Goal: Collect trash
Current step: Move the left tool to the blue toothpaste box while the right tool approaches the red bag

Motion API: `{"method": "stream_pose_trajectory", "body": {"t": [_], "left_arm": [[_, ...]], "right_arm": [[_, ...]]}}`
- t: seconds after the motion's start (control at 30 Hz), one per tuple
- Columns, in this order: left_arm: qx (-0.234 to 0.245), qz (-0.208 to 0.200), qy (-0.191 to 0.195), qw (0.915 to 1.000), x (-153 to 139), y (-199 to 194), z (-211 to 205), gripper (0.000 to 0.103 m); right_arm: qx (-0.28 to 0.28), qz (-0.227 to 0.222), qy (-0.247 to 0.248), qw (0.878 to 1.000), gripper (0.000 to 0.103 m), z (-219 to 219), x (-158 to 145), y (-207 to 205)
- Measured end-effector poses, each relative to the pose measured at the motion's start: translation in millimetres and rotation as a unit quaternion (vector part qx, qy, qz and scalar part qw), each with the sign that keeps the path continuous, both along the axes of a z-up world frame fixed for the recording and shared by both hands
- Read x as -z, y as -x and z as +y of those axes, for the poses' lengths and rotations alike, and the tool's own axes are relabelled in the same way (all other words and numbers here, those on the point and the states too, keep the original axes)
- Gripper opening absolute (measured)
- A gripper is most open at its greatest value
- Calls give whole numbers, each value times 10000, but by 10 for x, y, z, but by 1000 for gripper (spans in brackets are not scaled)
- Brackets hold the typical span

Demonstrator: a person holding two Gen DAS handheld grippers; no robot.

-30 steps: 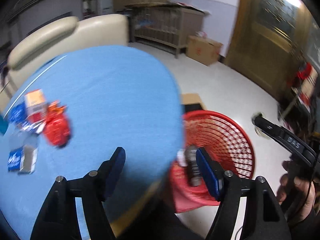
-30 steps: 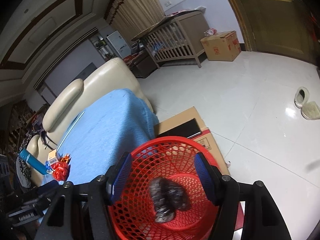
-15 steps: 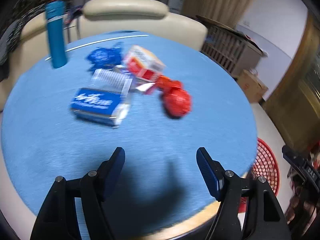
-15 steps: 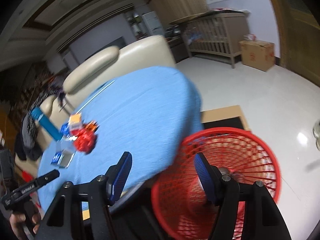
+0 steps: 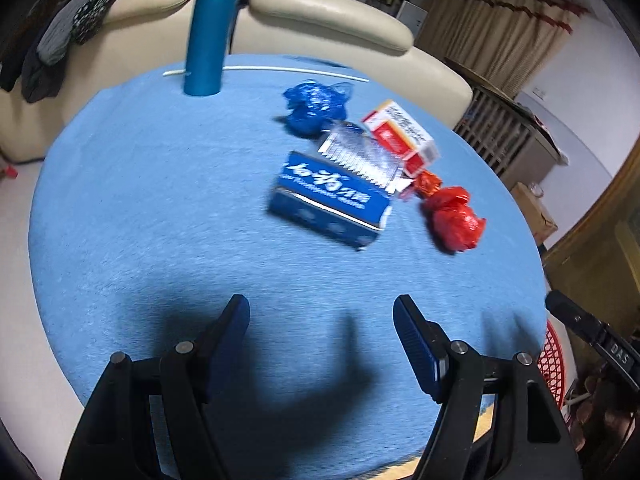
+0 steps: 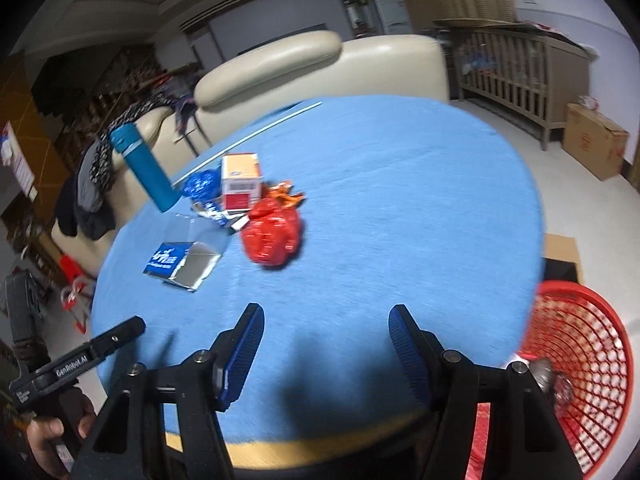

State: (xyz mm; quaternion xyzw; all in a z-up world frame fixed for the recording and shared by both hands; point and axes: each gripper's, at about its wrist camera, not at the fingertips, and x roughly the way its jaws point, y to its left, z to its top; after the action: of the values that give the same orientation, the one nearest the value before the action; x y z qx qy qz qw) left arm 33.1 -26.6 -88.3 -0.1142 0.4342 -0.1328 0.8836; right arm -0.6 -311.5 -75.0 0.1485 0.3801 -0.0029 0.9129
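Desk (image 5: 120,220): round top under a blue cloth, cream sofa behind it
Left hand-held gripper (image 5: 321,320): jaws spread apart, nothing between the blue pads, hovering above the near part of the cloth
Right hand-held gripper (image 6: 326,328): jaws parted, nothing held, over the near edge of the desk
Blue carton (image 5: 330,198): lying flat at mid-desk, white lettering on top, one end torn open
Foil blister sheet (image 5: 360,156): silver, resting partly on the far edge of the blue carton
Red-and-white box (image 5: 402,134): tilted, just behind the foil sheet
Blue crumpled wrapper (image 5: 316,102): on the cloth beyond the foil sheet, near the bottle
Red crumpled bag (image 5: 454,218): right of the blue carton in the left wrist view, just beside a small orange wrapper (image 5: 426,182)
Teal bottle (image 5: 210,36): upright at the far side of the desk, apart from the litter
Red mesh basket (image 6: 580,364): on the floor beside the desk's right edge, some crumpled trash lying inside
Cardboard box (image 6: 594,140): on the floor by the wall, near a wooden crib (image 6: 520,64)
Person's hand (image 6: 48,436): at lower left of the right wrist view, gripping the handle of the left tool
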Motion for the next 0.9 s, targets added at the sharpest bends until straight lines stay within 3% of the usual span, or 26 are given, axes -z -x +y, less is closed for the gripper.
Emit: {"method": "stream_pose_trajectory", "body": {"t": [0.53,0.9], "left_arm": [[-145,125,211,9996,103,-219,219,79],[306,-91,-70,9995,-11,-607,-131,85]], "right_arm": [[-392,390,45,9985,68,439,171,-1243],[-473,628,-63,9969,68,415,375,-1538]]}}
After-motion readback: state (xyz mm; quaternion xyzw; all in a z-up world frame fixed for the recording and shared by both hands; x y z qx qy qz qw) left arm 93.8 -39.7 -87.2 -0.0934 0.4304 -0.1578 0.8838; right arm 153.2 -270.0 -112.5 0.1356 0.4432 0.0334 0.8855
